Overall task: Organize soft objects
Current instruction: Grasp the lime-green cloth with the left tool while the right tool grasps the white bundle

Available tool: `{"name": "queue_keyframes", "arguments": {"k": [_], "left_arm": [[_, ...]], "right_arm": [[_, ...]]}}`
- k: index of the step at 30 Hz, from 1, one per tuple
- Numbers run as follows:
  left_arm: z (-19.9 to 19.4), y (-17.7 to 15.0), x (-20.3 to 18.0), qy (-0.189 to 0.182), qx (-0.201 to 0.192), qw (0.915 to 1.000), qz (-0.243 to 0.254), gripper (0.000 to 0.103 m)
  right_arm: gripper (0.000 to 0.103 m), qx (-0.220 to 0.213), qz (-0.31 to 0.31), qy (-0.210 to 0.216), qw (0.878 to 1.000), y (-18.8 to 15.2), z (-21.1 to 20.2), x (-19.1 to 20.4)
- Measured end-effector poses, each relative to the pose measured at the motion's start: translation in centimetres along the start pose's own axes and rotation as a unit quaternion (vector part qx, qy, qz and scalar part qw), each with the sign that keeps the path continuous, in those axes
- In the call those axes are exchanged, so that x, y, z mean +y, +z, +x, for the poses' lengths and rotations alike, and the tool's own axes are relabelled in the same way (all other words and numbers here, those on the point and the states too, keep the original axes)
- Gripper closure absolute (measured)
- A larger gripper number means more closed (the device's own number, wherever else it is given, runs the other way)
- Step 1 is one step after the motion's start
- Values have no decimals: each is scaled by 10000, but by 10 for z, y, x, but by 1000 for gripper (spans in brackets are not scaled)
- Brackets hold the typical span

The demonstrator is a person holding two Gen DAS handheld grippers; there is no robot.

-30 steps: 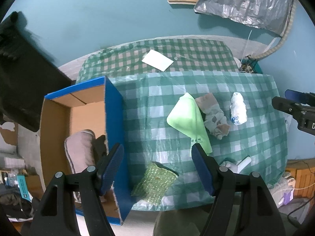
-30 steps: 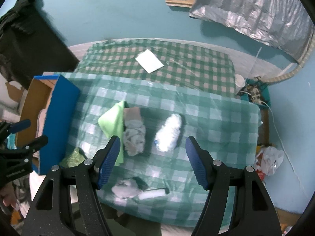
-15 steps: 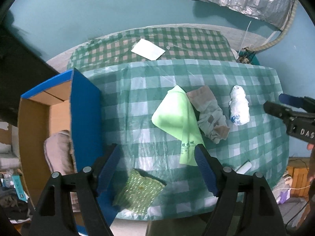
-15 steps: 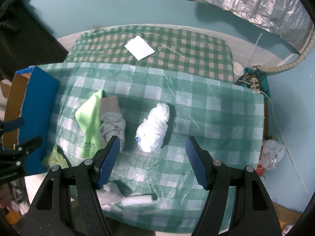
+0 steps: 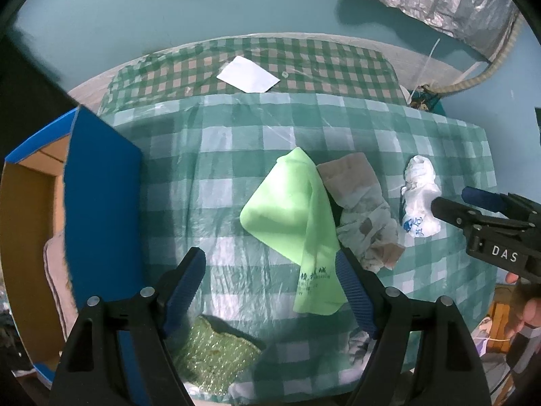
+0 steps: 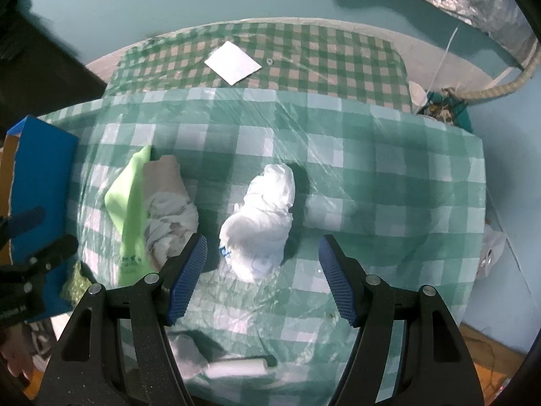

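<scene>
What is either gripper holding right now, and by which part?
Nothing. The left gripper and right gripper are both open and empty above the table.

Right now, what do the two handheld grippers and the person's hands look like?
Both the left gripper and the right gripper have black angular frames, silver screw heads and blue ribbed finger pads. Seen from the left camera, the right one bears white letters "DAS", with bare fingers of a hand behind it. No cables are visible.

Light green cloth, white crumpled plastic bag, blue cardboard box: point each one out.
Light green cloth (image 5: 287,209): left wrist view, on its flat upper fold.
White crumpled plastic bag (image 6: 267,223): right wrist view, on its bunched middle.
Blue cardboard box (image 5: 101,196): left wrist view, on its blue outer wall.
</scene>
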State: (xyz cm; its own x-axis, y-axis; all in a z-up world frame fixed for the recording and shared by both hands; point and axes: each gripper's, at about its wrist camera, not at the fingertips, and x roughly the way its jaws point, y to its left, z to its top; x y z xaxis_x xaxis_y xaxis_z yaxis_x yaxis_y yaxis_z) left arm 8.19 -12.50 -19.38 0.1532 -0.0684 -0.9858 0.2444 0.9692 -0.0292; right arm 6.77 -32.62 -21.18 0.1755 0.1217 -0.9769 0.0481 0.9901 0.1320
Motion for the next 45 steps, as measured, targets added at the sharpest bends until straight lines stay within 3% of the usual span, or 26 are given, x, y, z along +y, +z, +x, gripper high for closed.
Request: {"name": "queue_keyframes", "arguments": {"k": [15, 37, 41, 43, 45], "left_arm": [[42, 15, -13, -130, 258, 9994, -168, 22], [82, 18, -20, 91, 691, 9967, -425, 23], [84, 15, -22, 156, 679, 9972, -272, 28], [82, 14, -24, 140, 645, 9976, -199, 37], [78, 13, -25, 119, 598, 9981, -99, 56]], "right_arm": [[33, 162, 18, -117, 9998, 16, 28, 4], [33, 305, -85, -341, 9989, 12, 56, 6], [33, 306, -178, -389, 9986, 8, 59, 9], [33, 325, -226, -392, 9984, 5, 60, 10], [35, 334, -296, -404, 9982, 3, 61, 11]]}}
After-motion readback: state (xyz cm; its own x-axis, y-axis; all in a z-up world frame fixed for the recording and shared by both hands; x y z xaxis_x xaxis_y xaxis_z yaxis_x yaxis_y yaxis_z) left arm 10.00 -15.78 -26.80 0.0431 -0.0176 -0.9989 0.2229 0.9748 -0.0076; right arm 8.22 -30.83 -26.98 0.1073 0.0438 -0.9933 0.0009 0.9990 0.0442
